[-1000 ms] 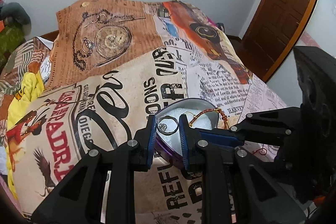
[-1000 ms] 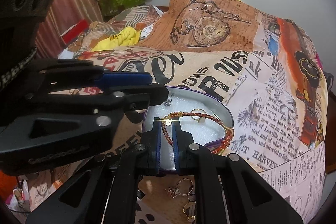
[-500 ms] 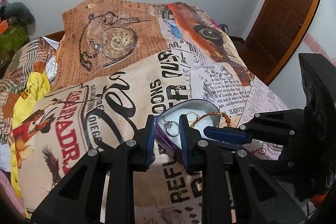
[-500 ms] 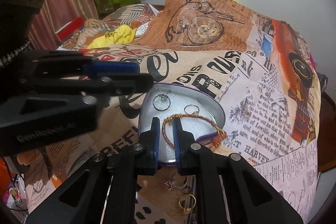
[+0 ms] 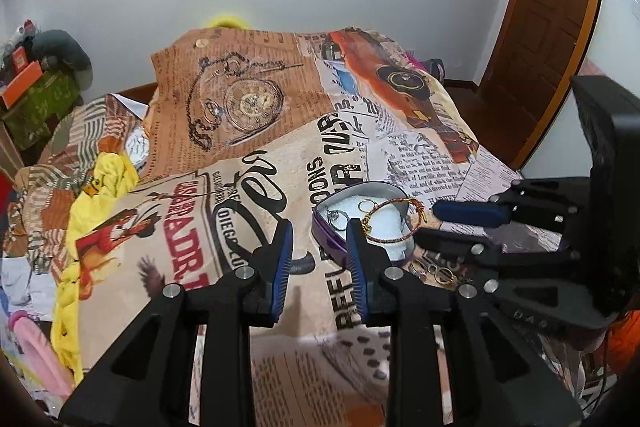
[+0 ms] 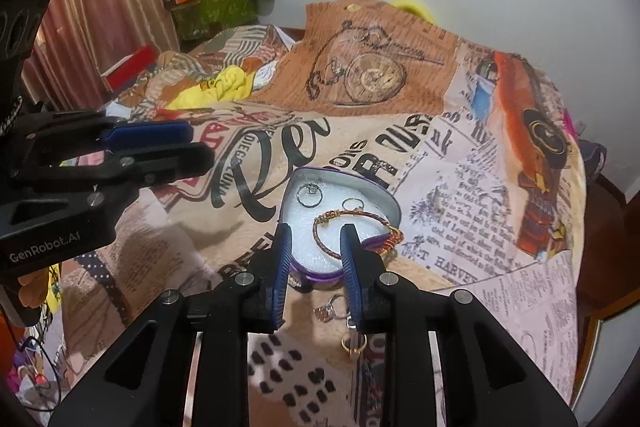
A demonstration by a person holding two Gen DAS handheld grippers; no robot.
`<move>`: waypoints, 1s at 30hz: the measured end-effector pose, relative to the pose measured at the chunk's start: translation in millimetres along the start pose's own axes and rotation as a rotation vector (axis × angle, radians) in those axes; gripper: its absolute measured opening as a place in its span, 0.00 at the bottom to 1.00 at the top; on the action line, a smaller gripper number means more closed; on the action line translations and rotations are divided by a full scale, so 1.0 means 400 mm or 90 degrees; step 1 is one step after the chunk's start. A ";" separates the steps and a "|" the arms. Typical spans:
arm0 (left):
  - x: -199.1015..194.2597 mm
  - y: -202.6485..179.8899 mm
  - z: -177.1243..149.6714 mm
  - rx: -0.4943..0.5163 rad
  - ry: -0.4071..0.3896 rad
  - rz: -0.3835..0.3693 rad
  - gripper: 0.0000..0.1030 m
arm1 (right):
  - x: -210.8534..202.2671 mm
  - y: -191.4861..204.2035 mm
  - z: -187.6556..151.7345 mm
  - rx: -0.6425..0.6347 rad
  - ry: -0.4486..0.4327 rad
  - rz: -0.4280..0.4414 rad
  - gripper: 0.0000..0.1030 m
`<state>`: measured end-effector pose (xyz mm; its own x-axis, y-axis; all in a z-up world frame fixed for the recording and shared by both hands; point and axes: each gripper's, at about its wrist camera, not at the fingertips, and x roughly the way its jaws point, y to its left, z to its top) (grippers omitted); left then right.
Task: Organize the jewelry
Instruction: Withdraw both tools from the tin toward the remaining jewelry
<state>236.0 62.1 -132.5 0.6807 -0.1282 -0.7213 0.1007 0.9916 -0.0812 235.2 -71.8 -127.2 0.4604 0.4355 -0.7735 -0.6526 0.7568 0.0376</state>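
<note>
Left gripper: my left gripper (image 5: 316,259) hangs above the bed, jaws opening, nothing between the pads; the printed bedspread (image 5: 180,247) shows through the gap.

Tin: the heart-shaped purple tin (image 6: 394,207) sits on the bedspread just ahead of both grippers, white foam inside.

In the tin: a silver ring (image 6: 310,195) at the far left, a small gold ring (image 6: 352,203) in the middle, and the braided red-gold bracelet (image 6: 352,233) lying on the foam with its end draped over the right rim.

Right gripper: my right gripper (image 6: 314,267) is over the tin's near edge, jaws opening and empty; the bracelet lies beyond the pads, not pinched.

Still loose: a stone ring (image 6: 326,311) and a gold ring (image 6: 352,343) lie on the bedspread just this side of the tin, under my right gripper.

Step in hand, as I judge it: fetch the loose rings next. I should widen the jaws, come down steeply, pinch one ring by its band, and avoid bumping the tin or snagging the draped bracelet end.
</note>
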 end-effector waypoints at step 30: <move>0.067 -0.155 -0.127 0.030 0.080 -0.043 0.36 | -0.113 -0.137 -0.205 0.131 -0.004 -0.078 0.43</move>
<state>211.2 -1.8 -181.8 0.5748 -0.1882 -0.7963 0.1795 0.9785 -0.1017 200.8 -173.0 -146.4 0.5326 0.3374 -0.7762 -0.4561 0.8870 0.0725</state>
